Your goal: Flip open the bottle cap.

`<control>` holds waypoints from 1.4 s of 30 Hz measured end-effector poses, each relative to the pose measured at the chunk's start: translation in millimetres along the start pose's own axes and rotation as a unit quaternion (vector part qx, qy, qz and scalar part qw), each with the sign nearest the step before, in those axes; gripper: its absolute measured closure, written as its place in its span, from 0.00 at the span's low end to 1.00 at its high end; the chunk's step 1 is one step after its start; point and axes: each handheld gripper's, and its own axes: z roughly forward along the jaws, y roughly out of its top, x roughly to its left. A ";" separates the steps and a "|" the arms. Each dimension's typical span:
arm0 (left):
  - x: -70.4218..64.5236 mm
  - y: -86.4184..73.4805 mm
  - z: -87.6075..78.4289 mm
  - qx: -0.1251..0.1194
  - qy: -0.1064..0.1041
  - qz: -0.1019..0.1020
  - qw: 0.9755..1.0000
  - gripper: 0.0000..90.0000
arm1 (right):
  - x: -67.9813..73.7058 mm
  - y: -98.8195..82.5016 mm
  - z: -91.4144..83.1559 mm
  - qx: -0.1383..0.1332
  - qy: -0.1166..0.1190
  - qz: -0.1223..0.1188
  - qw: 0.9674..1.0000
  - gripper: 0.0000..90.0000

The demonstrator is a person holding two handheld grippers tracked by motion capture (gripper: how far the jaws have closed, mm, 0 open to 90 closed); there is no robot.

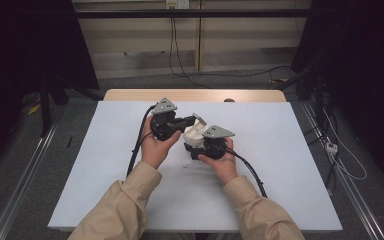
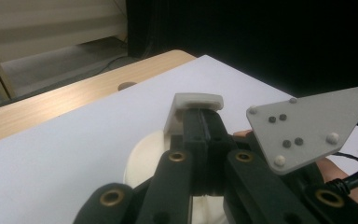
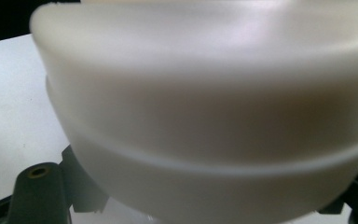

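Now, line by line:

Counter (image 1: 280, 165): white top, with a strip of bare wood showing along its far edge.

Container (image 1: 194, 134): a white plastic round-walled piece near the middle of the counter, between the two grippers; its flip lid (image 1: 199, 120) stands open, tilted up and back.

Left gripper (image 1: 186, 121): held in the left hand (image 1: 156, 145), pointing right toward the lid.

Left fingers (image 2: 204, 128): pressed together on the lid's edge; in the left gripper view the white lip of the lid (image 2: 198, 101) sits over their tips, with the container's pale body (image 2: 142, 158) below.

Right gripper (image 1: 196, 148): held in the right hand (image 1: 221, 162), just beside the container on its near side, grey plate on top.

Right fingers: nearly closed, pinching the container; in the right gripper view its wall (image 3: 214, 121) looms blurred right against the camera.

Sleeves (image 1: 125, 205): beige, coming in from the near edge.

Cables (image 1: 136, 145): black, trailing back from each gripper toward the person.
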 end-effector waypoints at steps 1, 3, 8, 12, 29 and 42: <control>0.1 0.4 0.5 -0.001 0.000 0.000 1.000 1.00 | -0.1 0.0 0.0 0.000 0.000 0.000 1.000 0.21; 0.0 1.1 1.4 -0.002 0.000 -0.003 1.000 1.00 | -0.1 0.0 0.1 0.000 -0.001 -0.001 1.000 0.21; -0.4 2.9 4.5 0.000 -0.001 -0.002 1.000 1.00 | 0.1 0.0 0.2 0.000 -0.001 -0.001 1.000 0.21; -0.8 4.0 6.9 0.001 0.000 0.000 1.000 1.00 | 0.1 0.0 0.2 0.000 -0.001 -0.001 1.000 0.21; -1.7 10.4 15.8 0.001 -0.001 0.001 1.000 1.00 | 0.1 0.0 0.3 0.001 -0.001 -0.001 1.000 0.21; -1.9 12.4 22.4 0.004 -0.003 -0.001 1.000 1.00 | -0.2 0.0 0.4 0.002 -0.001 -0.001 1.000 0.21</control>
